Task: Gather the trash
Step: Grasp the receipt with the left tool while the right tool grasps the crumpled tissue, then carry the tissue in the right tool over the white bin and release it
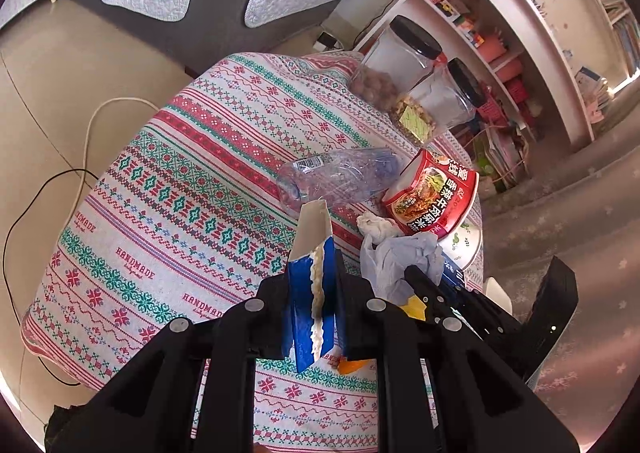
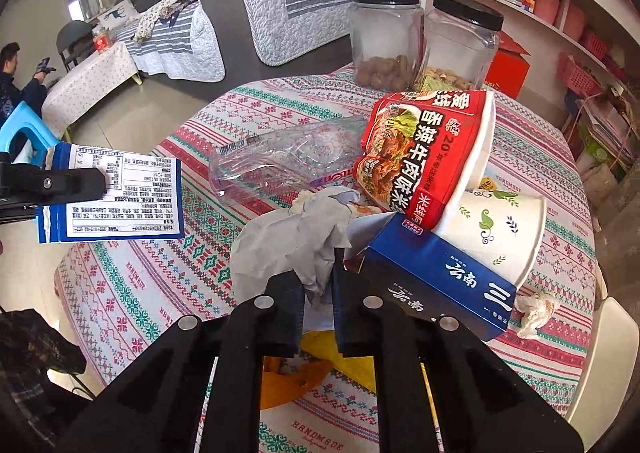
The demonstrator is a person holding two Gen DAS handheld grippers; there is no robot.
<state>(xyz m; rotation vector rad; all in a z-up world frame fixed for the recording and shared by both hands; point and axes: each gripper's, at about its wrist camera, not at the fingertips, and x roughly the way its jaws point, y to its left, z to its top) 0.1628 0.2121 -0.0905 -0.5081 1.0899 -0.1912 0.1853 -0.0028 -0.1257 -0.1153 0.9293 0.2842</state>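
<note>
My left gripper (image 1: 314, 293) is shut on a torn blue and white carton piece (image 1: 310, 277), held above the patterned tablecloth (image 1: 180, 181); that piece shows at the left of the right wrist view (image 2: 116, 193). My right gripper (image 2: 318, 289) is shut on a crumpled grey paper (image 2: 288, 249), which also shows in the left wrist view (image 1: 400, 257). Beside it lie a blue box (image 2: 436, 277), a red noodle cup (image 2: 424, 157), a white paper cup (image 2: 496, 229), a crushed clear bottle (image 2: 280, 161) and a white tissue (image 2: 536, 309).
Two black-lidded jars (image 2: 384, 37) (image 2: 460, 41) stand at the table's far side. Orange and yellow wrappers (image 2: 296, 373) lie under my right gripper. A sofa (image 2: 256, 13) is beyond, pink shelves (image 2: 540, 13) to the right, cables (image 1: 84, 157) on the floor at left.
</note>
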